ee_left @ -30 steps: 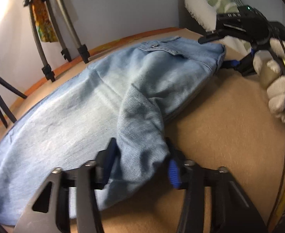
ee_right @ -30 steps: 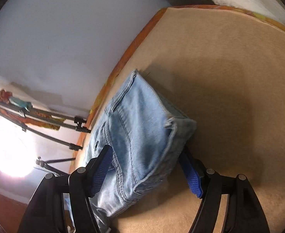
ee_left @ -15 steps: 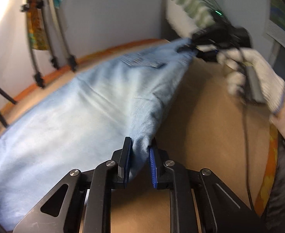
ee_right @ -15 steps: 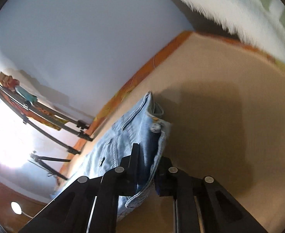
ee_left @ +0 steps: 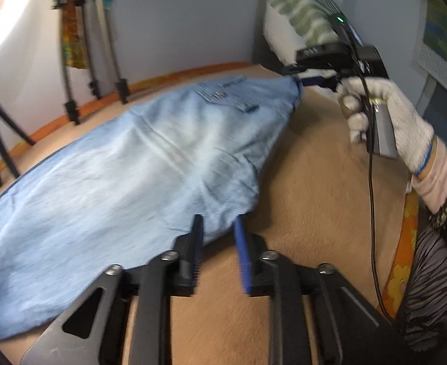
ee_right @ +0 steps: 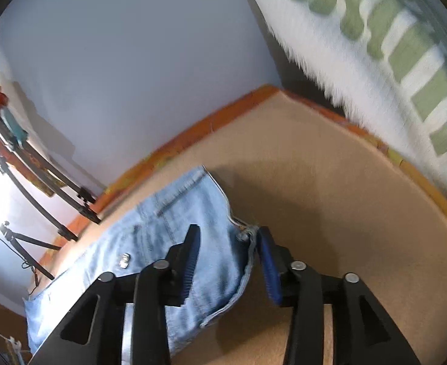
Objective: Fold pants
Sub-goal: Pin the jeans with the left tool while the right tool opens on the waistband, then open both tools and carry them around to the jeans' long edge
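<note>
Both my claws, clamped on the jeans half a second ago, are opening: my left claw frees the crotch fold, my right claw the waistband corner. The jeans lie folded lengthwise on the bed, ready for the crosswise fold.
</note>
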The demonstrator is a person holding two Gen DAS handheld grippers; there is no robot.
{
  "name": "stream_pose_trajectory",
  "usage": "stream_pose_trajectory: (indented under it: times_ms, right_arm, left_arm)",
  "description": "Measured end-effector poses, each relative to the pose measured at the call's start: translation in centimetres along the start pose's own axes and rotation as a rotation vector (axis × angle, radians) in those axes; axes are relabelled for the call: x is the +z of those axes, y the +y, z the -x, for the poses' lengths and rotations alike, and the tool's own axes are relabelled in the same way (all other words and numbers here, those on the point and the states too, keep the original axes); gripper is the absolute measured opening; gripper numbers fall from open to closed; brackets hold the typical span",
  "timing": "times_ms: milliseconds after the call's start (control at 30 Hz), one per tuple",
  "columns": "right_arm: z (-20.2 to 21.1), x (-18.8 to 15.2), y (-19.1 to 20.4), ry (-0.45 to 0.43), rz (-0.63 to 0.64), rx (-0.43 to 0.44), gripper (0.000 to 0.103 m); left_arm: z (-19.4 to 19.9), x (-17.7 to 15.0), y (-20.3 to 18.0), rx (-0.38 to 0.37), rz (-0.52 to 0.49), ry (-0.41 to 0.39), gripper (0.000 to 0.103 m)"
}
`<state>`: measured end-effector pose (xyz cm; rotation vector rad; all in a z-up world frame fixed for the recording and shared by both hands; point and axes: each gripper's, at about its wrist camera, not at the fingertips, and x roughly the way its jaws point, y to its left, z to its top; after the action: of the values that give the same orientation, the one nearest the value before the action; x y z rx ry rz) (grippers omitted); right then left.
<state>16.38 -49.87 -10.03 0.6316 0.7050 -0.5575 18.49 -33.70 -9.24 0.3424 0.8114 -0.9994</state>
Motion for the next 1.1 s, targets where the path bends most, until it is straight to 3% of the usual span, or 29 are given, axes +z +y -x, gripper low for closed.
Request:
stream_pose_trajectory:
  times_ms: [100,467,933,1000,1100]
  right_arm:
    - [1.4,0.0,1.1,-0.028,0.043,0.011,0.046]
    - [6.0,-3.2,13.2,-0.049,0.284,0.220,0.053]
    - [9.4,-13.6,32.3,0.021,0.722,0.479,0.066]
    - [9.3,-15.2,35.1,0.045,0.782,0.536,0.075]
    - [8.7,-16.8,39.2,0.061,0.851,0.592,0.080]
  left_arm:
    - [1.8,-0.4,1.4,0.034,0.037,-0.022,0.036]
    - [11.5,-3.5,9.2,0.227,0.217,-0.096,0.040]
    - [24.3,-12.5,27.1,0.533,0.532,-0.161,0.040]
    - [25.5,-14.2,29.5,0.579,0.568,-0.161,0.040]
    - [26.7,-16.5,32.5,0.620,0.613,-0.156,0.040]
